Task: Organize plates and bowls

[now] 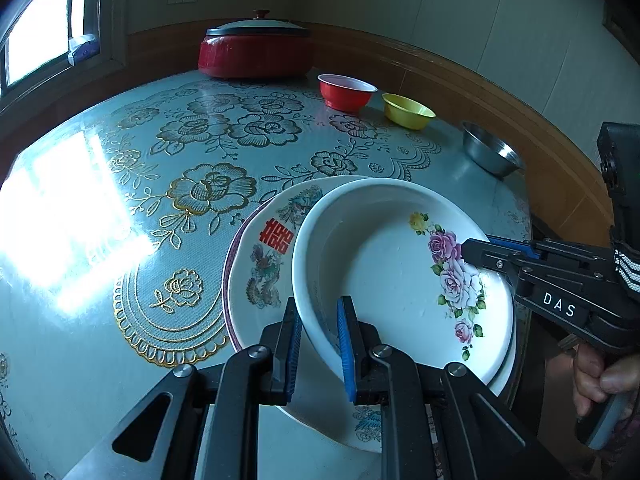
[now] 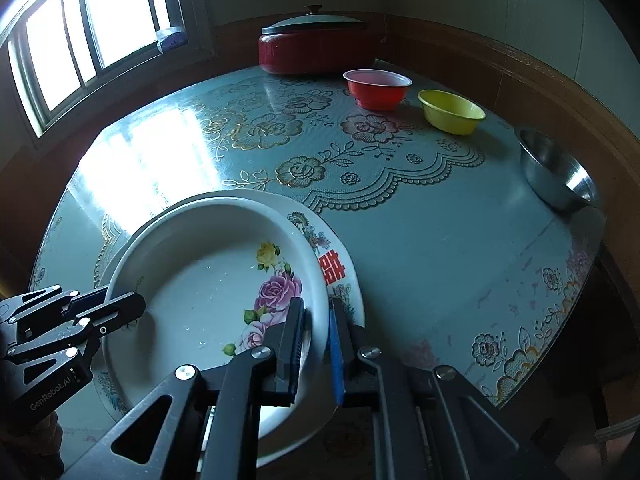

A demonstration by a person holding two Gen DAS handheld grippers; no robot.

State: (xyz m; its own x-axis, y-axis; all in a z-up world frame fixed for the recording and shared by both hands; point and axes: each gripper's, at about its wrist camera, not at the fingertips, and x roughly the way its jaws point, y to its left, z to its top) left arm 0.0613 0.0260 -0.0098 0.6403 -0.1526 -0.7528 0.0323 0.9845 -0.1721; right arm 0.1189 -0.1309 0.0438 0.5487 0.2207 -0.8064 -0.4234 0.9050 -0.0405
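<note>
Counter space fills both views: a round top under a blue-green cloth patterned with gold flowers, glaring white where the window light hits it. At its far edge stands a red lidded pot. To the right of the pot, along the rim, a red bowl, a yellow bowl and a steel bowl sit in a line, each apart from the next.

Near the front edge lies a wide plate printed with a red double-happiness character and birds. A deep white dish with pink and yellow roses sits over it, covering most of its right side in the left wrist view.

Both tools grip that rose dish by its rim. The left tool has one blue pad inside the wall and one outside, pinching it at the near edge. The right tool straddles the opposite rim the same way, its pads closed on the wall, though whether they press firmly cannot be told. A hand holds the right tool's grip.
</note>
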